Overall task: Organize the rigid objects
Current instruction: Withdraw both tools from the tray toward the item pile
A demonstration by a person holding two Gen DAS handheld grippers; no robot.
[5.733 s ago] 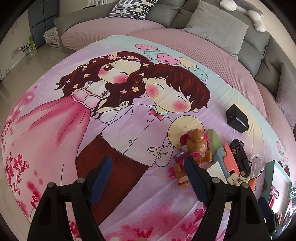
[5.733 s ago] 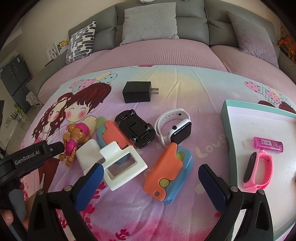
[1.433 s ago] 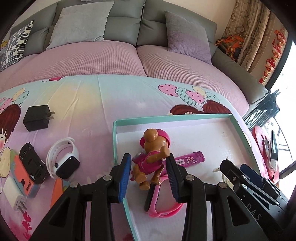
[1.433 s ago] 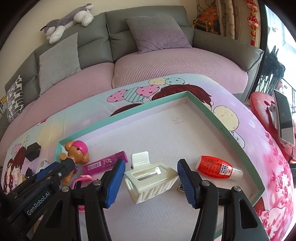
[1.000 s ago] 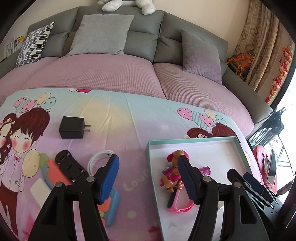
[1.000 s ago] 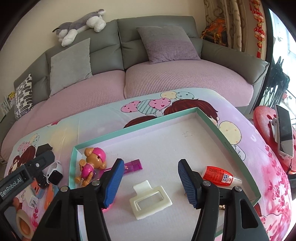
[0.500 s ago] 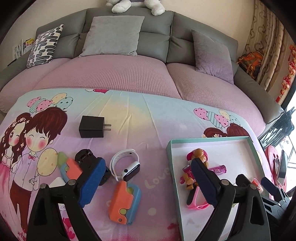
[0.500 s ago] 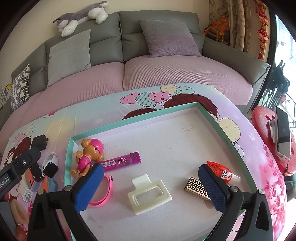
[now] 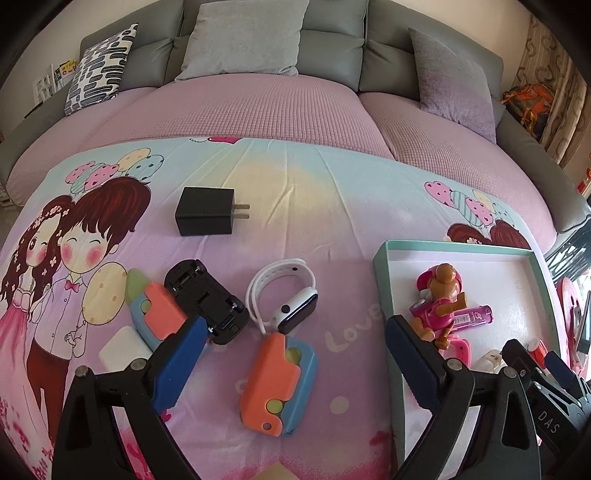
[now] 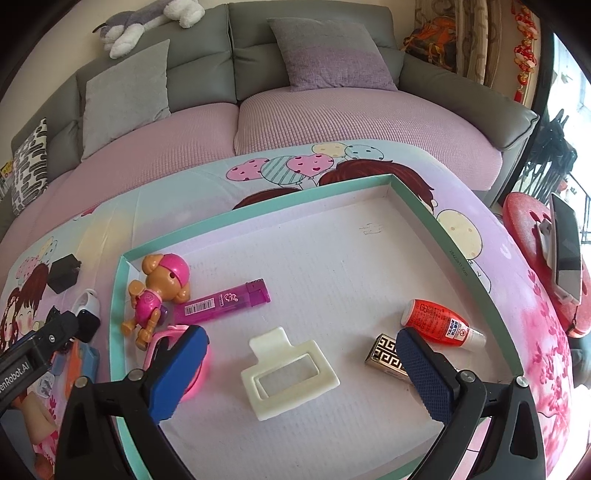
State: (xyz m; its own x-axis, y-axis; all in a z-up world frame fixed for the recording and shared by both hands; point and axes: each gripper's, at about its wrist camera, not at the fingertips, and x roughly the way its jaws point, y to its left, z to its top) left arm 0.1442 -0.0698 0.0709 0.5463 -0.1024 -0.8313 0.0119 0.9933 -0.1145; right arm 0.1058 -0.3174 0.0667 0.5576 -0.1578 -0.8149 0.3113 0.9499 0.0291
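Note:
A teal-rimmed tray (image 10: 461, 243) lies on the cartoon bedsheet and holds a pink toy dog (image 10: 157, 293), a purple lighter (image 10: 225, 299), a pink band, a cream clip holder (image 10: 290, 376), a gold lighter (image 10: 388, 356) and a red bottle (image 10: 439, 323). My right gripper (image 10: 299, 365) is open and empty above the tray. My left gripper (image 9: 293, 358) is open and empty over an orange-and-blue toy (image 9: 277, 384). Beyond it lie a white smartwatch (image 9: 284, 295), a black toy car (image 9: 205, 301), another orange-blue toy (image 9: 155, 310), a white block (image 9: 123, 347) and a black charger (image 9: 207, 216). The tray (image 9: 382, 258) and toy dog (image 9: 439, 302) show at right.
A grey sofa with cushions (image 9: 243, 40) curves behind the pink mattress (image 9: 240, 110). A plush toy (image 10: 147, 22) lies on the sofa back. A red stool with a phone (image 10: 565, 247) stands right of the bed.
Both grippers let go: the left left the toy dog in the tray and swung left over the loose items; the right released the cream clip holder and opened wide.

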